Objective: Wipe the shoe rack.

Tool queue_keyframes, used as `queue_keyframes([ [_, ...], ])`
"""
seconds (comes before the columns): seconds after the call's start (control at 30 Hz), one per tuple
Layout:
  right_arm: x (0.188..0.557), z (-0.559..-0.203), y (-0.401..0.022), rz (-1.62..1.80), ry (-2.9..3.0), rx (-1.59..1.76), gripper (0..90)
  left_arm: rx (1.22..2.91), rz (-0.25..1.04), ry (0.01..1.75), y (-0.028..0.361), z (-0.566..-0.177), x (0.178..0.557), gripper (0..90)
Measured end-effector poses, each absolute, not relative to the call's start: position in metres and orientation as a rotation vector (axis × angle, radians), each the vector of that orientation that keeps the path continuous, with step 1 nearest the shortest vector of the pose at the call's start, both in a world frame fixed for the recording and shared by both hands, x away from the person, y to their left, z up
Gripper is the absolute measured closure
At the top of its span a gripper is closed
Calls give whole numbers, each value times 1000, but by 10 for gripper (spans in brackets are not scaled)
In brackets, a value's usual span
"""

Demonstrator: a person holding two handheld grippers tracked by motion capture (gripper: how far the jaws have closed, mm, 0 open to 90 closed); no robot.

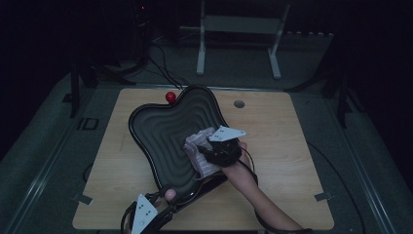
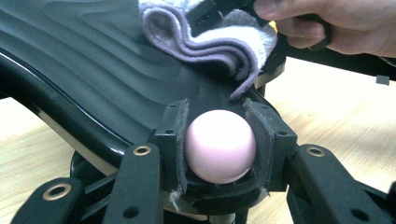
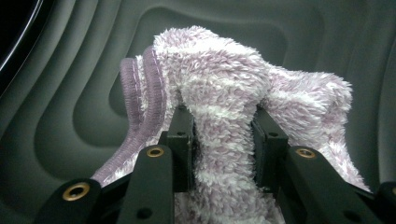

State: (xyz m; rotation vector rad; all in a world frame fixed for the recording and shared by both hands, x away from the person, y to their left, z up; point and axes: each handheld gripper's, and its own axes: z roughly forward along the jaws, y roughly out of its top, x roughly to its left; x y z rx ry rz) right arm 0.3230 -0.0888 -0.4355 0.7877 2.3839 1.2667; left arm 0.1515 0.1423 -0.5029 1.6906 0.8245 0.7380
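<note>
High view: right gripper point(image 1: 214, 146) presses a fluffy lilac cloth point(image 1: 198, 151) onto the black wavy tray point(image 1: 165, 136); left gripper point(image 1: 163, 202) sits at the tray's near edge, on the bench point(image 1: 287, 146).
Left gripper view: jaws clamped on a pink ball point(image 2: 219, 145) at the tray's rim; cloth just beyond.
Right gripper view: jaws clamped on the cloth, tray ridges beneath and beyond.

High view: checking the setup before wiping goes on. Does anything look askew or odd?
The black wavy ridged tray sits crooked, its far lobe overhanging the wooden table edge by a small red ball. Nothing looks spilled or damaged.
</note>
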Motion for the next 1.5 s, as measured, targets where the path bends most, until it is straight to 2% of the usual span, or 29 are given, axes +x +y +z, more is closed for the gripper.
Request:
queue_keyframes([
  [0.37, 298, -448, -102, 1235, 2388, 771, 660, 1689, 738, 826, 142, -503, 151, 599],
  [0.67, 308, -427, -95, 1294, 2400, 754, 658, 1687, 738, 824, 142, -503, 151, 599],
  [0.93, 338, -371, -53, 1386, 2287, 675, 656, 1690, 740, 820, 143, -503, 151, 599],
  [1.07, 356, -356, -29, 1377, 2242, 666, 659, 1691, 738, 814, 143, -503, 152, 599],
  [1.27, 383, -363, -4, 1291, 2274, 727, 660, 1693, 739, 815, 144, -503, 151, 599],
  [1.47, 393, -379, -4, 1298, 2278, 770, 655, 1690, 740, 817, 144, -503, 151, 599],
  [1.5, 393, -379, -4, 1301, 2281, 764, 628, 1690, 739, 818, 144, -503, 151, 599],
])
